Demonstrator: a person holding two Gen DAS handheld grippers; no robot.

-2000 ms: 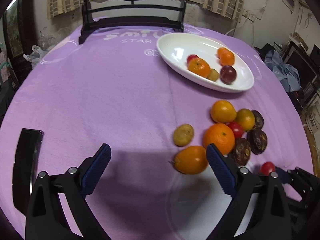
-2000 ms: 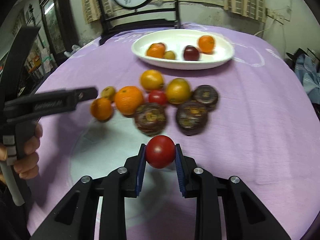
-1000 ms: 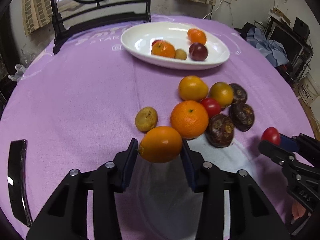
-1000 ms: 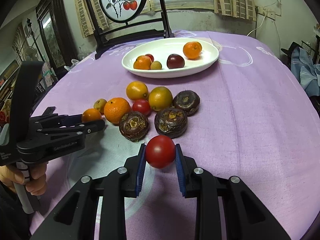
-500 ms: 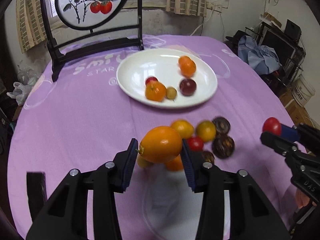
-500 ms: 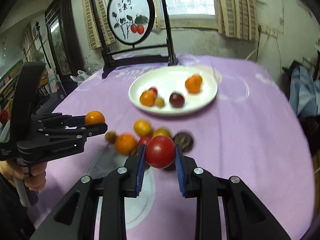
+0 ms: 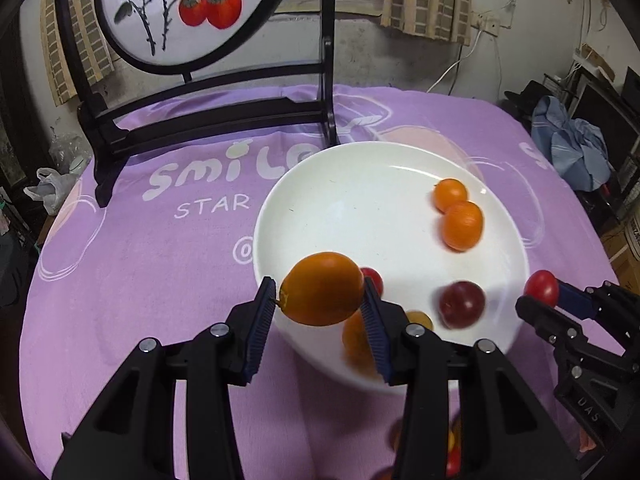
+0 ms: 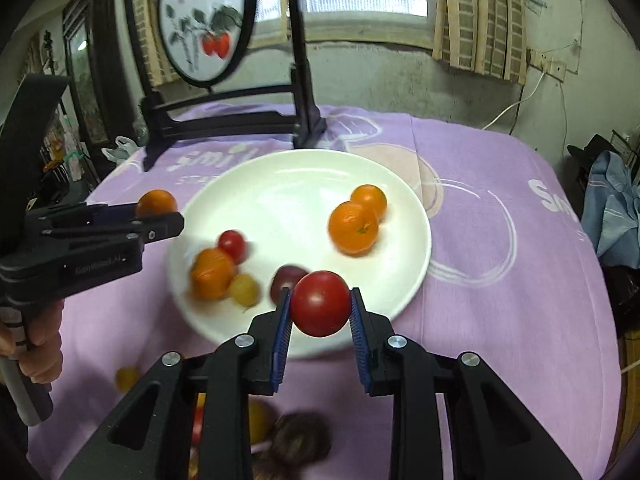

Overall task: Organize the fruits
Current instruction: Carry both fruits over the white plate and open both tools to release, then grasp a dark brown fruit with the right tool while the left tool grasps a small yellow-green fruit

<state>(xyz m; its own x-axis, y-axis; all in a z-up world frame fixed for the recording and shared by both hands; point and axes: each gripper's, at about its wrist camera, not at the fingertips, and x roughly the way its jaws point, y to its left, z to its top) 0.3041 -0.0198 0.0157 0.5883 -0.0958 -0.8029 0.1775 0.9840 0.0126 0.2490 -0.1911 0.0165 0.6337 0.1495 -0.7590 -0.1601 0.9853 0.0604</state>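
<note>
Left tool (image 7: 320,300): jaws part-closed, both blue pads pressed on an orange fruit (image 7: 322,289) (oval, stem end facing left). The fruit is held clear of the surface, above the near-left rim of the white plate (image 7: 340,184).

Right tool (image 8: 319,306): jaws clamped on a red tomato (image 8: 320,303), held above the near rim of the plate. In the left wrist view this tool appears at the right edge of the plate, tomato at its tip.

Plate contents (right wrist view, partly motion-blurred): two oranges (image 8: 354,227) touching at the far right; a dark red plum (image 8: 286,278) just behind the held tomato; a blurred orange (image 8: 212,274), a small red fruit (image 8: 232,243) and a small yellow-brown fruit (image 8: 244,289) grouped at the near left.

The plate rests on the worktop, on a purple cloth (image 7: 140,264) printed with white lettering. Further fruits lie on the cloth near the tools, mostly hidden and blurred. A dark framed screen (image 7: 192,12) painted with red fruit stands at the far side.
</note>
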